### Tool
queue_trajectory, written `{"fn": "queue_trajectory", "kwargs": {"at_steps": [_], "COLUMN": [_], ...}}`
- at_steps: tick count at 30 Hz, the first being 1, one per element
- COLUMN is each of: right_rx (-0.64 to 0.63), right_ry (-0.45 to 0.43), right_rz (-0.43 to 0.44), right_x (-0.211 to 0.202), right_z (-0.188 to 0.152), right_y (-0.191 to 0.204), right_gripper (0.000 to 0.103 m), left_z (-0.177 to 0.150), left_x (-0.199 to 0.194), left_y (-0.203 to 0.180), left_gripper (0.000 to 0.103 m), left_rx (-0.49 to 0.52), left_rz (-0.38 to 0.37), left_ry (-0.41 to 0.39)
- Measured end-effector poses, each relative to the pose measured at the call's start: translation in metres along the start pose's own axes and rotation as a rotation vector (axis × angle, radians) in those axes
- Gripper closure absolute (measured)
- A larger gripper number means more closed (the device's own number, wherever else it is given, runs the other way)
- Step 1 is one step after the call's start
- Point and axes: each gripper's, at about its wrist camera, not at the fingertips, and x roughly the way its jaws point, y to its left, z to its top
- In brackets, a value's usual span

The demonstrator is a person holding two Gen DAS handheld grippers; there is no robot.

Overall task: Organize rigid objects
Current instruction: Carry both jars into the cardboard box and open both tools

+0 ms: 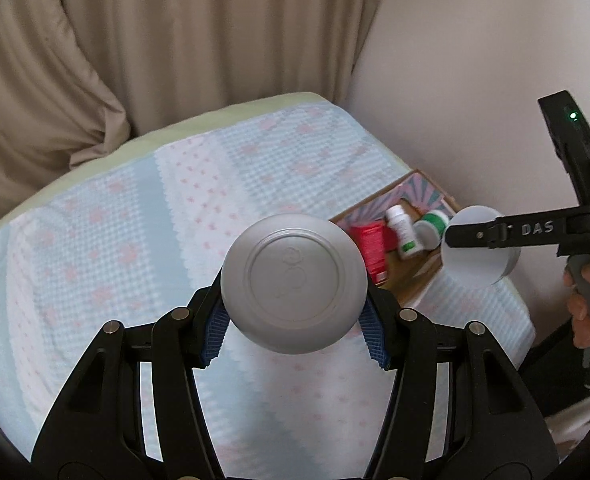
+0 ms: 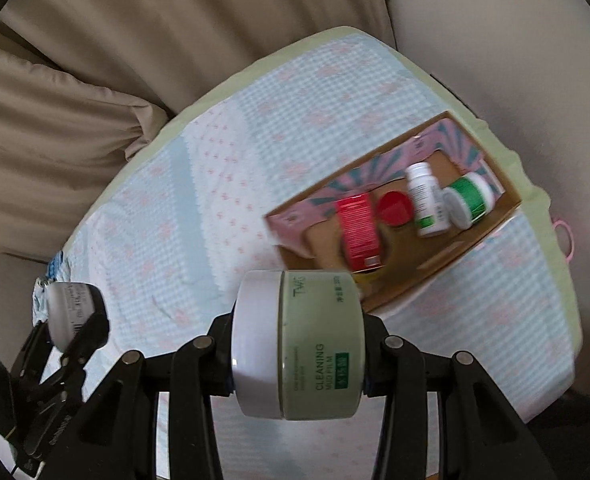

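My left gripper (image 1: 294, 330) is shut on a round grey jar (image 1: 294, 284), its embossed face toward the camera, held above the bed. My right gripper (image 2: 298, 364) is shut on a pale green mud-film jar (image 2: 319, 344) with a white lid, held sideways just short of the cardboard box (image 2: 491, 232). The box holds a red carton (image 2: 357, 228), a red cap (image 2: 395, 209), a white bottle (image 2: 425, 200) and a green-labelled white jar (image 2: 469, 200). The right gripper with its jar (image 1: 479, 252) also shows in the left wrist view, near the box (image 1: 407, 276). The left gripper's grey jar (image 2: 69, 312) shows at left.
The bed carries a light blue quilt with pink flowers (image 1: 175, 216). Beige curtains (image 1: 155, 40) hang behind it and a plain wall (image 1: 475, 60) stands to the right, close to the box. A pink loop (image 2: 567, 240) hangs off the bed's right edge.
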Motion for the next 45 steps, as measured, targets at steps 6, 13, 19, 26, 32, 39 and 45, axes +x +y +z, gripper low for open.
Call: {"fn": "queue_trajectory", "kwargs": {"at_steps": [6,13,19,26,32,39,45], "right_rx": [-0.025,-0.052,-0.087,-0.106,-0.091,-0.122,-0.246], "right_ry": [0.052,0.129,0.192,0.235,0.253,0.244,0.207], "right_rz": [-0.016,-0.016,0.013,0.046,0.063,0.084,-0.065], "right_x": [0.017,0.053,0.090,0.132,0.153,0.156,0.139], "right_z": [0.027,0.057,0.073,0.080,0.077,0.074,0.064], "right_y": [-0.065,-0.114,-0.129,-0.138,-0.142,-0.141,-0.140], "right_gripper": [0.063,0.063,0.063,0.063,0.063,0.036,0.000], "left_z": [0.006,0.007,0.014,0.015,0.012,0.016,0.018], "left_x": [0.054,0.118,0.175,0.243,0.268,0.259,0.241], "left_y": [-0.056,-0.073,-0.068,-0.059,-0.060,-0.065,-0.054], "left_gripper": [0.050,0.050,0.050,0.050,0.050,0.000,0.000], "left_rx": [-0.038,-0.132,-0.167,-0.164,-0.121,-0.079,-0.104], "left_rz": [0.016,0.059,0.103,0.135,0.132,0.115,0.107], "left_ry": [0.062,0.132,0.197,0.293,0.346,0.343,0.313]}}
